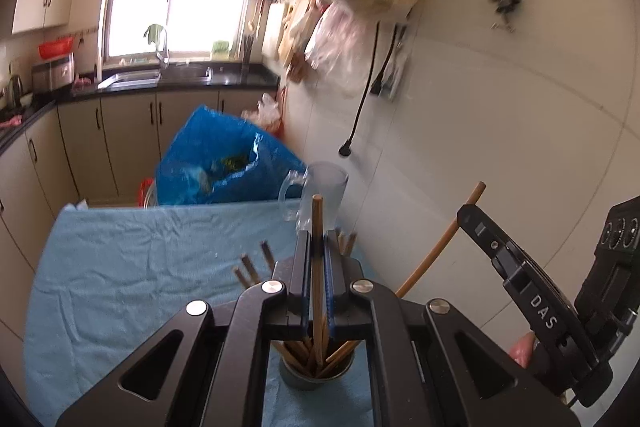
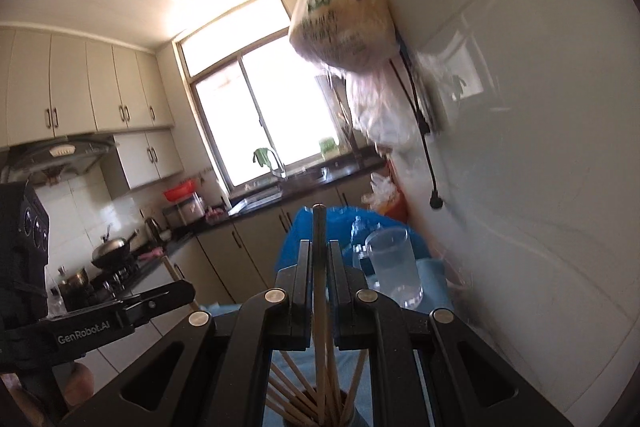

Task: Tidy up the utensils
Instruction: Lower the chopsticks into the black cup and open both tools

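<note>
My left gripper [image 1: 317, 239] is shut on one brown chopstick [image 1: 317, 223], upright, its lower end in a dark cup [image 1: 316, 373] that holds several more chopsticks. My right gripper [image 2: 319, 251] is shut on another brown chopstick [image 2: 319, 227], its lower end among the chopsticks in the same cup [image 2: 316, 411]. In the left wrist view the right gripper [image 1: 472, 217] shows at the right with its chopstick [image 1: 440, 243] slanting. In the right wrist view the left gripper [image 2: 176, 293] shows at the left.
The cup stands on a blue cloth [image 1: 132, 267] over the table. A clear glass mug [image 1: 316, 195], also in the right wrist view [image 2: 394, 271], stands at the far right by the white tiled wall [image 1: 500, 131]. A blue bag [image 1: 224, 159] sits behind the table.
</note>
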Tool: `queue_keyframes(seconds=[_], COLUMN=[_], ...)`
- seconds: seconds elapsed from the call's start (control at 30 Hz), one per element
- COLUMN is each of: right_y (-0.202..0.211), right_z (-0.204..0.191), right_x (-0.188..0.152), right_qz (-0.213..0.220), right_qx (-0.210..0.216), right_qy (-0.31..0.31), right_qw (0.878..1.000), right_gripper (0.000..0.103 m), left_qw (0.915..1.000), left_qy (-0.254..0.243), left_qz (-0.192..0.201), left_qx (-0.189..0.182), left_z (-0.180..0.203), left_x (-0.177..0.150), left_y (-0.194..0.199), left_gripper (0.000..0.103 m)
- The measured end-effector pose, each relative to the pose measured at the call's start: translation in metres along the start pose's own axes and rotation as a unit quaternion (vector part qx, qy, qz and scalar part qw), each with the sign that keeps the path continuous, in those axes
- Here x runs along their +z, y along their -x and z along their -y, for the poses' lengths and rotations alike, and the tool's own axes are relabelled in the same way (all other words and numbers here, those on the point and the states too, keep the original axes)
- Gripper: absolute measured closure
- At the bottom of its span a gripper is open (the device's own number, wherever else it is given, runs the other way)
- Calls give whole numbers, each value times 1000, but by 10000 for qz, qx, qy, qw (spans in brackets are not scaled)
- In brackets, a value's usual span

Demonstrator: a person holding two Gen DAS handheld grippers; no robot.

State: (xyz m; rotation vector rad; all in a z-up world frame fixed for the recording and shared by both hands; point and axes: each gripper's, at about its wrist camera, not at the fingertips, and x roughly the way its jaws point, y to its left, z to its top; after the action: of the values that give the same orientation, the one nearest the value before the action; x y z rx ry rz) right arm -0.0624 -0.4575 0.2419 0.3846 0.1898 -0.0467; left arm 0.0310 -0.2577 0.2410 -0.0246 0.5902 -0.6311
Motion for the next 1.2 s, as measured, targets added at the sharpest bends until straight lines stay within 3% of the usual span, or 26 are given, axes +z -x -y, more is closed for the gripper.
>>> queue_keyframes(seconds=[0.53, 1.2], right_y=[-13, -31], right_z=[-1, -1], right_x=[-44, -64], right_qz=[-563, -871], right_qx=[-28, -158], right_qy=[140, 205], right_qw=[9983, 9959], right_gripper=[96, 95], left_qw=[9993, 9981], left_qy=[-90, -61], left_qz=[-291, -349], left_qx=[234, 501], left_z=[-17, -30], left_x=[-51, -60], left_y=[-19, -38], left_gripper=[96, 93])
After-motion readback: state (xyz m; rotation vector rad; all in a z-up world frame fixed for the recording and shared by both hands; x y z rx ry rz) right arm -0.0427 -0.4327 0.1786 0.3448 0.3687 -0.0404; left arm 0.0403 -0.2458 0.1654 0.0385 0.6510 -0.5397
